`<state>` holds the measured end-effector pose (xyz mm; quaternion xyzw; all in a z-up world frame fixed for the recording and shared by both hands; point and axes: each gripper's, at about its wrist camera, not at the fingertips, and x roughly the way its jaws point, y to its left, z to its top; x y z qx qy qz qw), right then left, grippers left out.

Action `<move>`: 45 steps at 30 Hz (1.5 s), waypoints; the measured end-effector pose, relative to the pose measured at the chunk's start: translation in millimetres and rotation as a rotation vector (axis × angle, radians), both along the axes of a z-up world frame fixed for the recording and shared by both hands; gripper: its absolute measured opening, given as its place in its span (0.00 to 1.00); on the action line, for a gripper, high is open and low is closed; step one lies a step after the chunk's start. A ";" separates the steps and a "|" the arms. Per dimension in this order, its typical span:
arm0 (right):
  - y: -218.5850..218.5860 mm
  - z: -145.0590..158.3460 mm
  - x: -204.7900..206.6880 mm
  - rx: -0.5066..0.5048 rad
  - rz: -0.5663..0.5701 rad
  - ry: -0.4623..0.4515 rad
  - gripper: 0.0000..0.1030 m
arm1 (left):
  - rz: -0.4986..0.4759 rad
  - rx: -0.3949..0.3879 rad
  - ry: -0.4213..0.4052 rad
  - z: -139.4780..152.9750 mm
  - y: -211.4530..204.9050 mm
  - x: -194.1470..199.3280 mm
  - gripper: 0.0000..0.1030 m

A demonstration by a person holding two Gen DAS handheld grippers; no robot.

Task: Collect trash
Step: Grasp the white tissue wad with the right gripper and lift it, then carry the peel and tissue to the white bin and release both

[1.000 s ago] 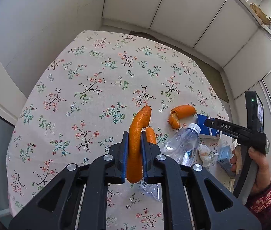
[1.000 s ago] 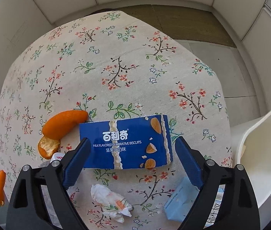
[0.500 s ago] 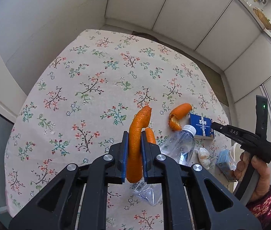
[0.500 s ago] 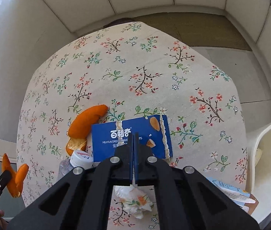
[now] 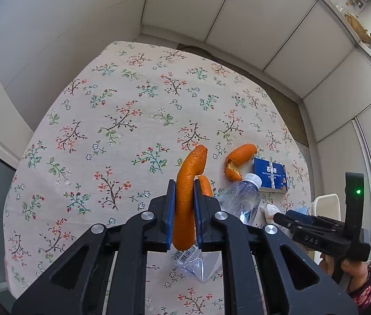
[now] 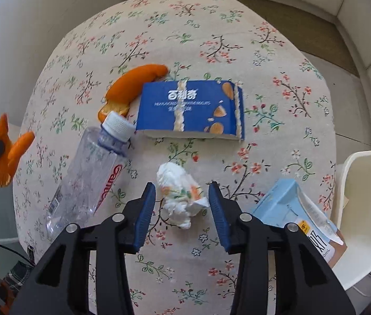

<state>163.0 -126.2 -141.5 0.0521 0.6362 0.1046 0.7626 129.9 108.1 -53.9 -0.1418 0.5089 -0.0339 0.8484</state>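
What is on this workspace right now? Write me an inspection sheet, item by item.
Surface: table under a floral cloth.
Job's things: loose orange peel, blue biscuit box, plastic bottle, crumpled tissue, light blue carton.
Clutter: nothing seen.
Grippers: left gripper shut on held orange peel; right gripper opening, pads astride the tissue, not pressing.
Cables: dark cable at left edge.
Surroundings: white chair, white cabinets.

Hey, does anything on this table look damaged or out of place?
Yes. The plastic bottle lies on its side, crumpled and empty, beside a wadded tissue. A piece of orange peel is wedged against the blue biscuit box.
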 end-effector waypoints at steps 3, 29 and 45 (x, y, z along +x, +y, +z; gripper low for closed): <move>9.2 -8.3 -2.5 -0.030 0.021 0.003 0.39 | 0.002 0.004 -0.003 1.1 -1.4 -0.8 0.12; 22.0 100.9 -12.7 0.074 -0.029 -0.345 0.31 | 0.061 0.005 -0.110 29.6 -17.1 0.8 0.12; -35.1 160.8 -50.2 -0.106 -0.245 -0.698 0.31 | -0.015 -0.064 -0.206 53.9 -72.7 3.9 0.12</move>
